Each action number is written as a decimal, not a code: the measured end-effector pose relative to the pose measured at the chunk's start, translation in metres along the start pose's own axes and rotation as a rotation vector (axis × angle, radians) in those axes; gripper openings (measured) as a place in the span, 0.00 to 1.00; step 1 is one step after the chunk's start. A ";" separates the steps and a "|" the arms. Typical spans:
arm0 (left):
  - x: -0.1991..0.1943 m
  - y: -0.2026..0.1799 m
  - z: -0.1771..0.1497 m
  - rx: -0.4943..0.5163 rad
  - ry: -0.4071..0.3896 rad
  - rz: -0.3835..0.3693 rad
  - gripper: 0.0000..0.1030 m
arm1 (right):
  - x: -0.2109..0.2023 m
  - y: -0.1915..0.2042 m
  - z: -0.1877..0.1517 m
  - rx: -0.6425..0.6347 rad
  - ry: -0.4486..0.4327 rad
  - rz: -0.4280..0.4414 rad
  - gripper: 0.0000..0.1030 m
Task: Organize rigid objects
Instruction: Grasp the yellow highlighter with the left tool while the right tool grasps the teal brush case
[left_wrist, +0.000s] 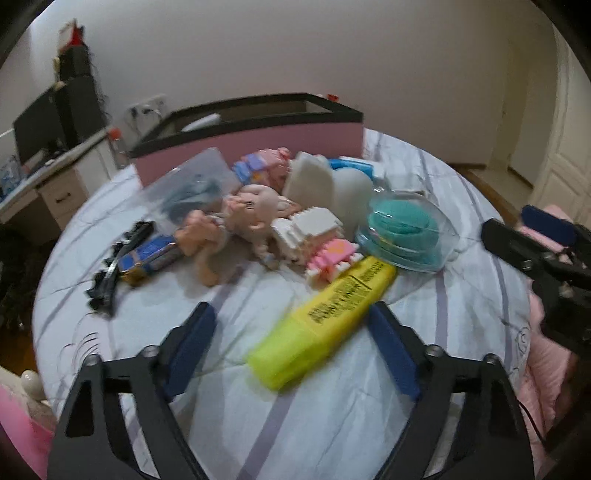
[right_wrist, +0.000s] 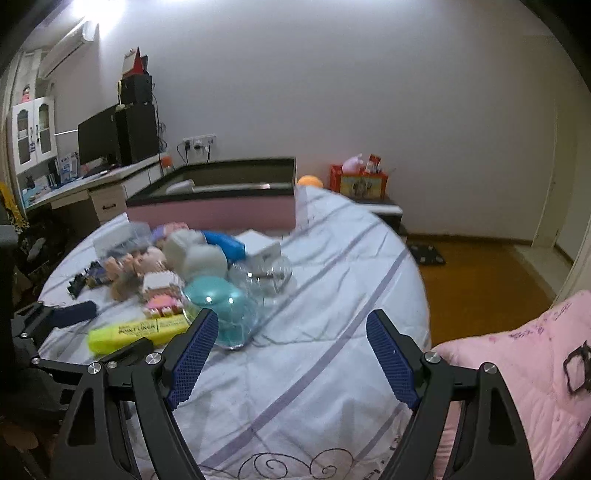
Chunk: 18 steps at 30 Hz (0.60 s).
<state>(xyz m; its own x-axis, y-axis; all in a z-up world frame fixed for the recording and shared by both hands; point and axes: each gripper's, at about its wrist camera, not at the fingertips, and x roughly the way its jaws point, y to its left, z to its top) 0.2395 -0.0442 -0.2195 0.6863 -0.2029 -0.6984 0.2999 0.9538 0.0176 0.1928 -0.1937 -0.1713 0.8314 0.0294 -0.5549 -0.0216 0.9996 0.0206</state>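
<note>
Striped bedsheet (left_wrist: 332, 413) carries a toy pile: doll (left_wrist: 236, 221), block house (left_wrist: 314, 236), teal dome (left_wrist: 406, 232), highlighter (left_wrist: 325, 317). Left hand-held gripper (left_wrist: 291, 328) open, empty, highlighter lying between its fingers, untouched. Right hand-held gripper (right_wrist: 291, 332) open, empty, over bare sheet beside the dome (right_wrist: 218, 306).

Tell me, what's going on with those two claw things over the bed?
A person holds a two-finger gripper in each hand over a bed strewn with toys. The left gripper is open around the near end of a big yellow highlighter, not clamping it. The right gripper is open and empty over bare bedspread, beside a teal toy in a clear dome. Nothing is lifted yet.
</note>
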 end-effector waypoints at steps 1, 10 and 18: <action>-0.001 -0.001 0.001 0.007 -0.003 -0.019 0.70 | 0.003 0.001 0.000 0.002 0.007 0.003 0.82; -0.014 -0.010 -0.004 0.068 -0.019 -0.139 0.31 | 0.028 0.013 0.003 0.004 0.062 0.079 0.82; -0.039 0.009 -0.024 0.024 -0.009 -0.143 0.31 | 0.038 0.023 -0.001 0.023 0.103 0.120 0.81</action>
<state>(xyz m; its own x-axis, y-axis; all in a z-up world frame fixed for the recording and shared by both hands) 0.1995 -0.0222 -0.2097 0.6415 -0.3382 -0.6886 0.4107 0.9095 -0.0641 0.2228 -0.1698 -0.1929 0.7622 0.1504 -0.6296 -0.1040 0.9884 0.1102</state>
